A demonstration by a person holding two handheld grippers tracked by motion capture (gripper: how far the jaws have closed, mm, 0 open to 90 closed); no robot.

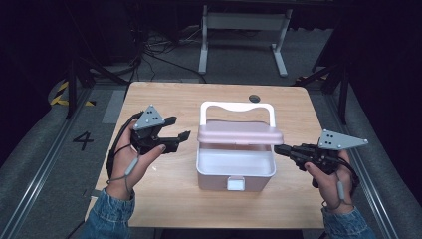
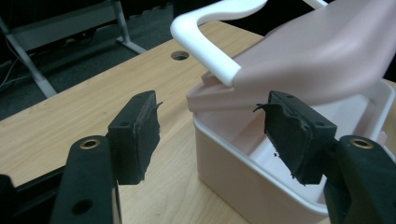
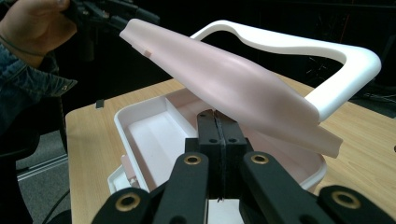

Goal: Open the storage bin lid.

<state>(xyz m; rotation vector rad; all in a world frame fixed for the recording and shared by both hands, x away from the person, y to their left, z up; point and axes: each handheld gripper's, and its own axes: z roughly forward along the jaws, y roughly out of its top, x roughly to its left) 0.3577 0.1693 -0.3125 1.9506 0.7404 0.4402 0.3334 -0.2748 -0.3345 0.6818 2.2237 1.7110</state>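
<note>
Denim-sleeved forearms enter nearest the camera. At left, the left gripper hangs with jaws spread wide and empty, just left of the pale pink plastic box at mid-table. Its pink hinged lid stands half raised, long axis across the table, white handle behind. The right gripper, jaws pressed together, touches the lid's right edge; whether it pinches that edge I cannot tell. Bare wooden tabletop flanks both sides.
</note>
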